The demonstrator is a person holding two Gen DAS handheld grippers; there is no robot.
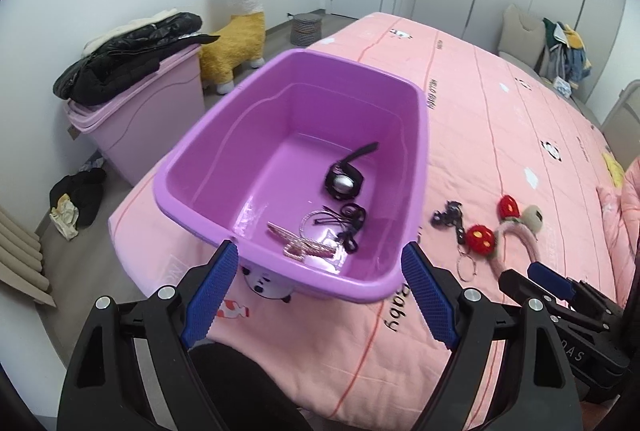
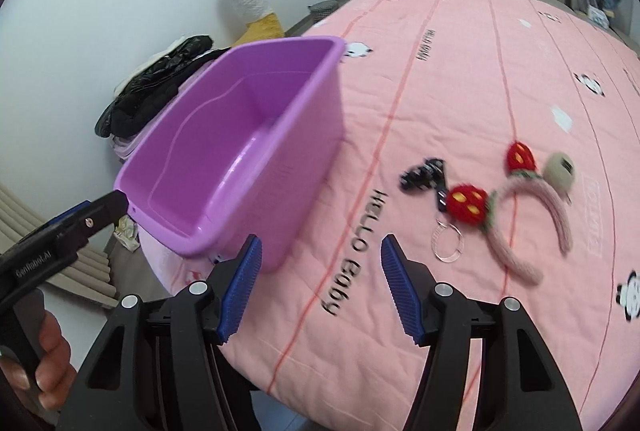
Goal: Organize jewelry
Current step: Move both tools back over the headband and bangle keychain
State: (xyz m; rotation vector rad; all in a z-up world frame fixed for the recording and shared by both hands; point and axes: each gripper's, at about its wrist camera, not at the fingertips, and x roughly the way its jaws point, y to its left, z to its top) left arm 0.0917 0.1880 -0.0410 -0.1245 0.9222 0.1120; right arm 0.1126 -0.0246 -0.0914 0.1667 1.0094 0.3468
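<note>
A purple plastic tub [image 1: 208, 135] [image 2: 304, 151] stands on the pink bed. Inside lie a black watch [image 1: 345, 179], black hair ties [image 1: 352, 217], a thin bangle [image 1: 306, 225] and a glittery hair clip [image 1: 304, 246]. On the bedspread to its right lie a black claw clip [image 1: 447, 215] [image 2: 422, 173], a pink headband with red strawberries [image 1: 516, 227] [image 2: 516, 211] and clear hoop rings [image 1: 466, 265] [image 2: 448, 241]. My left gripper [image 1: 320, 263] is open and empty at the tub's near rim. My right gripper [image 2: 320, 251] is open and empty, above the bedspread just left of the loose items.
A pink storage box [image 1: 152, 119] with a black jacket [image 1: 128, 55] stands left of the bed beside a yellow alpaca toy [image 1: 240, 31]. Clothes lie on the floor [image 1: 76, 199]. A chair with clothes [image 1: 560, 47] stands at the far right.
</note>
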